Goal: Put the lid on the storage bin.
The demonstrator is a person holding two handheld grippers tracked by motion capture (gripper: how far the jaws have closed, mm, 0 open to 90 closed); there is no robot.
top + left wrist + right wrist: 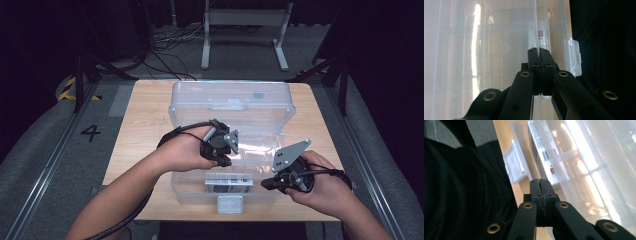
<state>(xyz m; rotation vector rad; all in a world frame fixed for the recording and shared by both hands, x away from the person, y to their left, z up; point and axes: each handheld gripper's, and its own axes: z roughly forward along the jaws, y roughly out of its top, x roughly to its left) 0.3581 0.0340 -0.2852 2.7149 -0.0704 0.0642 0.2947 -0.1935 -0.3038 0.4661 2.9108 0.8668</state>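
Observation:
A clear plastic storage box (182,187) stands on the wooden table (140,125), and its clear lid (230,97) rises at the far side. A white barcode label (228,181) sits at the front wall, above a front latch (230,204). My left gripper (224,161) hovers over the box's middle, jaws shut. In the left gripper view my left gripper (539,50) lines up with a clear plastic edge (537,22); I cannot tell if it pinches it. My right gripper (265,184) is shut by the box's front right corner. Seen in its own view, the right gripper (539,180) has nothing visible between its jaws.
The table's left strip and right strip (312,125) lie bare beside the box. A metal stand (245,30) and cables (165,45) are on the floor beyond the table. A floor marking "4" (90,132) lies at the left. The latch (575,57) and label (544,152) show through clear walls.

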